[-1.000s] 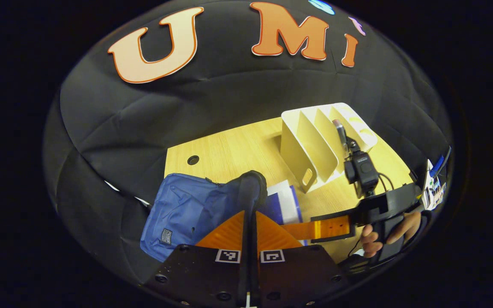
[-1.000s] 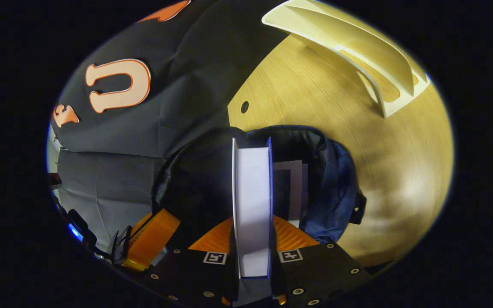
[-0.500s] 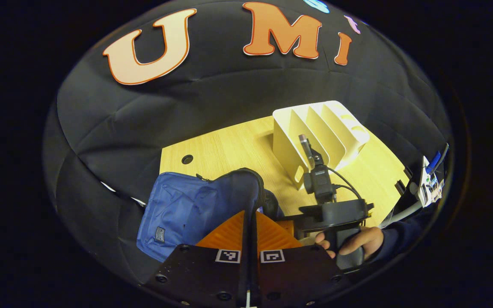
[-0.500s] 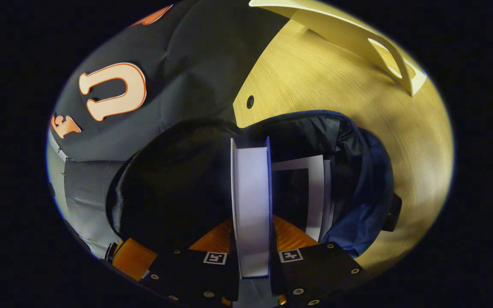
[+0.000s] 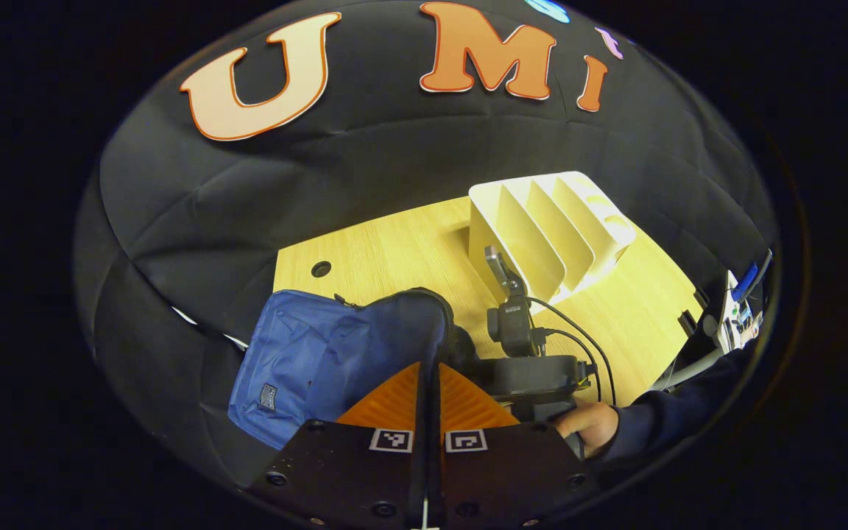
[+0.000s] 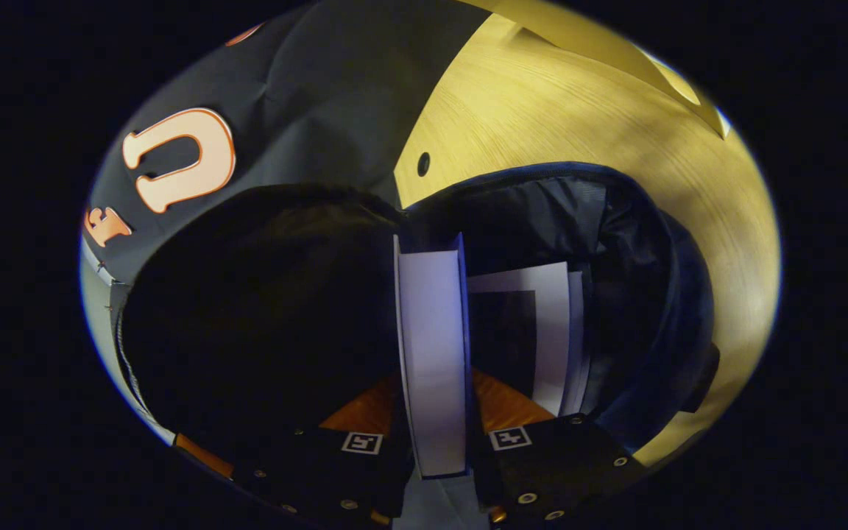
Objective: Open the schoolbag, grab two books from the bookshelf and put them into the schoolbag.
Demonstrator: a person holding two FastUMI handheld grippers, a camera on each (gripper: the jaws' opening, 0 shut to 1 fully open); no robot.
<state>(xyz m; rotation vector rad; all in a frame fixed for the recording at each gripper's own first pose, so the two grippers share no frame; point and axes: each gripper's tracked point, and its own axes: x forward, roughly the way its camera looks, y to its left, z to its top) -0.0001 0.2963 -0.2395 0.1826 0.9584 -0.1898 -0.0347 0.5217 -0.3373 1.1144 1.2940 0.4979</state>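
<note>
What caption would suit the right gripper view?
Right gripper lowers a book into the open schoolbag, beside another book already inside.

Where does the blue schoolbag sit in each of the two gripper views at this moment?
Left gripper view: the schoolbag lies lower left on the table, its flap pinched by the left gripper.
Right gripper view: the schoolbag spans the centre, mouth open, with the right gripper holding a book in it.
Shared landmark: the round hole in the wooden table.
</note>
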